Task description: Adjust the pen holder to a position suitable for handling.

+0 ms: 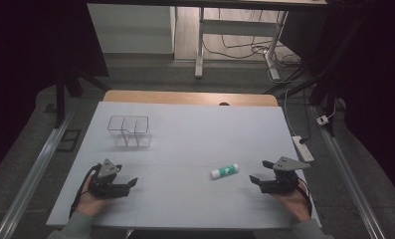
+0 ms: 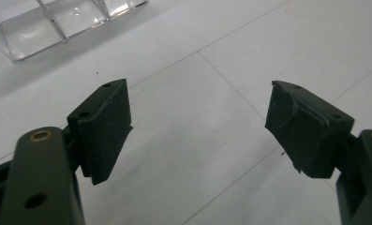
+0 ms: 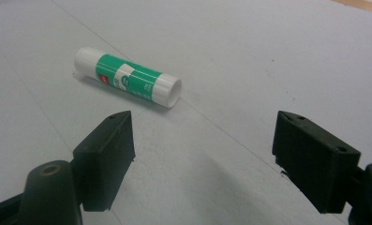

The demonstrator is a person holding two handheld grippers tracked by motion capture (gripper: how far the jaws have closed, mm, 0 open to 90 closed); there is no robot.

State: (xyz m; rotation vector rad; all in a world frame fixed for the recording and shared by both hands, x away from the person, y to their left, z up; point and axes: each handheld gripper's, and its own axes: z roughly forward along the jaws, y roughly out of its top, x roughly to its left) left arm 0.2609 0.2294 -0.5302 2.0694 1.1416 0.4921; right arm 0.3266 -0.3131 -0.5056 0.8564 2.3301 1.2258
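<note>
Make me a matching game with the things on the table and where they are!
Things:
1. glue stick
2. clear box
3. left tongs
4. right tongs

Places or states:
A. far left part of the table, empty
B. open, near the table's front left
C. lying flat, right of the middle
D. open, near the table's front right, glue stick ahead

Pairs: 1-C, 2-A, 3-B, 4-D
</note>
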